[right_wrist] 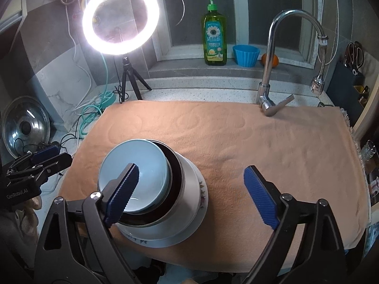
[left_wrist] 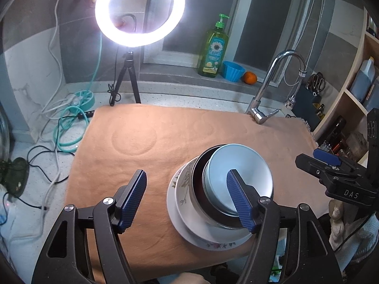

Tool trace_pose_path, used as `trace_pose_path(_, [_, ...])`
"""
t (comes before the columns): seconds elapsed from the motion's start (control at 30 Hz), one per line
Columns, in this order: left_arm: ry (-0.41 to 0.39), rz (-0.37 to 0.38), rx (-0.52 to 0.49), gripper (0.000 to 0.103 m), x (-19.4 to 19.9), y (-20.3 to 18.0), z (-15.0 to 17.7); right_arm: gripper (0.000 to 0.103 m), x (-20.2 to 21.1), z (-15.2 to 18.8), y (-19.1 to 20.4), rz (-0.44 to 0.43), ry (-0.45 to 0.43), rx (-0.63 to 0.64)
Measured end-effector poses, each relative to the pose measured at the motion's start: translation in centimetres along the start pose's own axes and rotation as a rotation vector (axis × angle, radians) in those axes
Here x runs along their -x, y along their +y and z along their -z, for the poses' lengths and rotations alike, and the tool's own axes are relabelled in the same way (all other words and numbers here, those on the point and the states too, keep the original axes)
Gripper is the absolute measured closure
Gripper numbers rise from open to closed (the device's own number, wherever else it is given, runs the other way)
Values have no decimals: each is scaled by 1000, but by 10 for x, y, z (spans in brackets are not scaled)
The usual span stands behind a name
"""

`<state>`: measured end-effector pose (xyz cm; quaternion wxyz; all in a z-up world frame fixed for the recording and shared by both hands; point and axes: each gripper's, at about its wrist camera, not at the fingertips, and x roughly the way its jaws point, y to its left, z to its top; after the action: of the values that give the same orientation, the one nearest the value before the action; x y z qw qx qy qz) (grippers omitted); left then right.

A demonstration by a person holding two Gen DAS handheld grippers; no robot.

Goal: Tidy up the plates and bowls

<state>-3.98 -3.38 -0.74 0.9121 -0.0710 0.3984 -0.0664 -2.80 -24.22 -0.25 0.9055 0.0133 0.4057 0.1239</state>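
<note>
A stack of dishes stands on the orange towel [left_wrist: 142, 165] near its front edge. A floral white plate [left_wrist: 187, 227] is at the bottom, a white bowl with a dark inside [left_wrist: 197, 172] sits on it, and a pale blue bowl [left_wrist: 246, 168] is nested on top. The same stack shows in the right wrist view: plate [right_wrist: 165, 239], white bowl [right_wrist: 189, 184], blue bowl [right_wrist: 142, 161]. My left gripper [left_wrist: 187, 198] is open and empty above the towel, left of the stack. My right gripper [right_wrist: 191, 194] is open and empty, hovering over the stack's right side.
A ring light on a tripod [left_wrist: 139, 11] stands behind the towel. A faucet [left_wrist: 272, 87] rises at the back right. Dish soap [left_wrist: 213, 47], a blue cup [left_wrist: 233, 71] and an orange [left_wrist: 250, 78] sit on the sill. Cables [left_wrist: 71, 127] lie left; shelves [left_wrist: 355, 94] stand right.
</note>
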Motion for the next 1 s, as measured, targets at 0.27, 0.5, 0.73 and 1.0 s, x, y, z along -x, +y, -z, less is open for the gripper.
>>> trace_pose_path(0.27, [10, -6, 12, 33, -2, 0, -1, 10, 3, 0, 4, 6, -9, 6])
trace_pose_path(0.5, [13, -10, 18, 33, -3, 1, -3, 10, 2, -2, 2, 7, -7, -3])
trace_pose_path(0.73, [20, -4, 16, 33, -5, 1, -3, 10, 0, -2, 1, 5, -1, -4])
trace_pose_path(1.0, [20, 0, 9, 33, -5, -2, -3, 10, -2, -2, -1, 8, 0, -7])
